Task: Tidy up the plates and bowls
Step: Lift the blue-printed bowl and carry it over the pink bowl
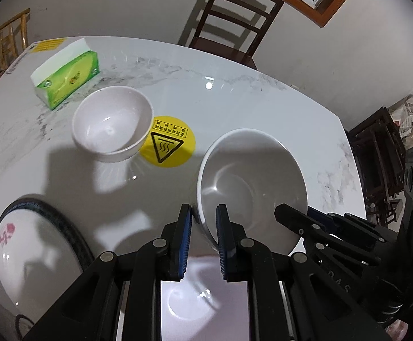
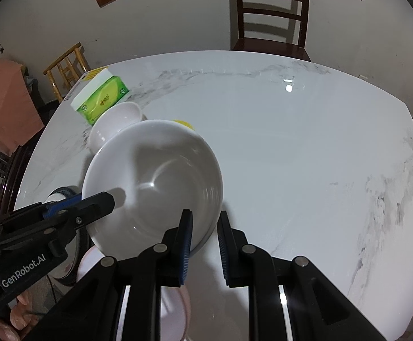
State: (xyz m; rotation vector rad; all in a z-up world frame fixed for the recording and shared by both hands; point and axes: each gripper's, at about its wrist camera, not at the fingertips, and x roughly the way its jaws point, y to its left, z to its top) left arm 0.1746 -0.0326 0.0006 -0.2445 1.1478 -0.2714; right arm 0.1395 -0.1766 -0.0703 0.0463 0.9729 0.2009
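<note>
A large white bowl is held tilted above the marble table. My left gripper is shut on its near rim. My right gripper straddles the opposite rim of the same bowl, with a gap still showing between rim and outer finger. A smaller white bowl stands upright on the table, beyond and left; it also shows in the right wrist view. A plate with a dark rim and pink flower lies at the near left. Another white dish lies under the fingers.
A green tissue pack lies at the far left of the table. A round yellow hot-surface sticker is on the tabletop beside the small bowl. A dark wooden chair stands behind the far edge, a bamboo chair at the left.
</note>
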